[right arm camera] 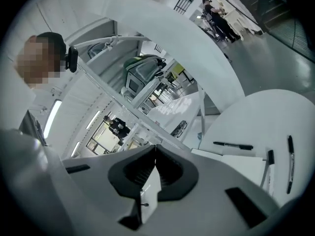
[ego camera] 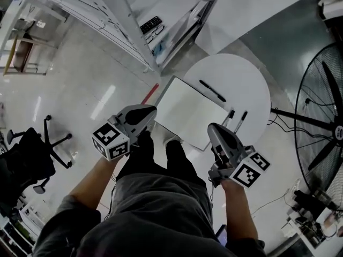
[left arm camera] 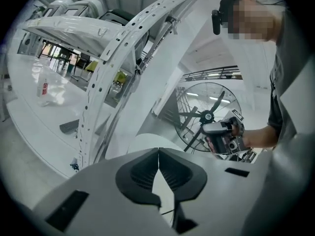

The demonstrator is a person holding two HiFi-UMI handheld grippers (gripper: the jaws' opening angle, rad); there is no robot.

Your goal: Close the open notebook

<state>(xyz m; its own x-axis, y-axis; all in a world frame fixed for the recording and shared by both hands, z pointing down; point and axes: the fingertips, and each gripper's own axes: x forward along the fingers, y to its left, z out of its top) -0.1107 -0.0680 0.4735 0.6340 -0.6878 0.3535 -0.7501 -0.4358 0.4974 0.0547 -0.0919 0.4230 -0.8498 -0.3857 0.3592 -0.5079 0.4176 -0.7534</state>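
Note:
The open notebook (ego camera: 190, 111) lies with blank white pages up on a round white table (ego camera: 252, 84), its near edge over the table's front rim. My left gripper (ego camera: 151, 112) hangs just off the notebook's left near corner, jaws shut and empty. On the other side, my right gripper (ego camera: 213, 128) hovers by the right near corner, also shut with nothing in it. In the right gripper view the notebook (right arm camera: 241, 163) sits just past the shut jaws (right arm camera: 155, 147). The left gripper view shows its jaws (left arm camera: 158, 151) closed, tips touching, over the table (left arm camera: 147, 141).
One black pen (ego camera: 213, 91) lies beyond the notebook; two more (ego camera: 236, 118) lie at its right edge. A large floor fan (ego camera: 321, 122) stands right of the table. A white metal frame (ego camera: 118, 20) rises behind it, and an office chair (ego camera: 32, 154) stands far left.

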